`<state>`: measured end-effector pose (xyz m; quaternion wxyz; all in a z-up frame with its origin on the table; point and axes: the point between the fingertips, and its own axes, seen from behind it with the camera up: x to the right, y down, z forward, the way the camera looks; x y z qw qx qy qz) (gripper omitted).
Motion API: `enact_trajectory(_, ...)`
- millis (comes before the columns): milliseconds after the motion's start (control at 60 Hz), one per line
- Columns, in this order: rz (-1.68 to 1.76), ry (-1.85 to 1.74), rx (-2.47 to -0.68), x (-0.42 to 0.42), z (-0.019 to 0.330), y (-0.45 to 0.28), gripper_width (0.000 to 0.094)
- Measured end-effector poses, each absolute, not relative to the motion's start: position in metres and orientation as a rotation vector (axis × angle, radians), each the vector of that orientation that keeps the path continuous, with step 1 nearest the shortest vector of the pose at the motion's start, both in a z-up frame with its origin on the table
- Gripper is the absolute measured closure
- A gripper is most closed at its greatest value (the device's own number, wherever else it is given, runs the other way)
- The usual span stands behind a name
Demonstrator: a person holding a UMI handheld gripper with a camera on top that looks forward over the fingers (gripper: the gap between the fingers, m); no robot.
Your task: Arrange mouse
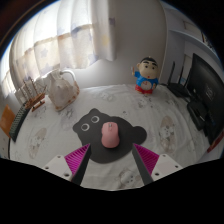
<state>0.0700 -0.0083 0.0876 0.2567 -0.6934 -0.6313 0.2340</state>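
A small pink mouse lies on a dark grey mouse mat with two rounded ears, on a table with a white patterned cloth. My gripper is open and empty. Its fingers with magenta pads stand wide apart just short of the mat's near edge. The mouse sits just ahead of them, in line with the gap, and they do not touch it.
A cartoon boy figurine stands at the far right of the table. A white bag-like object stands at the far left. A black device is at the right. Curtains hang behind the table.
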Motion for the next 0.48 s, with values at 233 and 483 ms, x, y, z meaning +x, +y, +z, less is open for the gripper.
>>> enact_trajectory(233,0.637,-1.803,-1.832,0.161,0.138,-0.027,0.0086)
enact_trajectory(483,0.641,-1.789,-1.847,0.173,0.137,-0.032,0.0086)
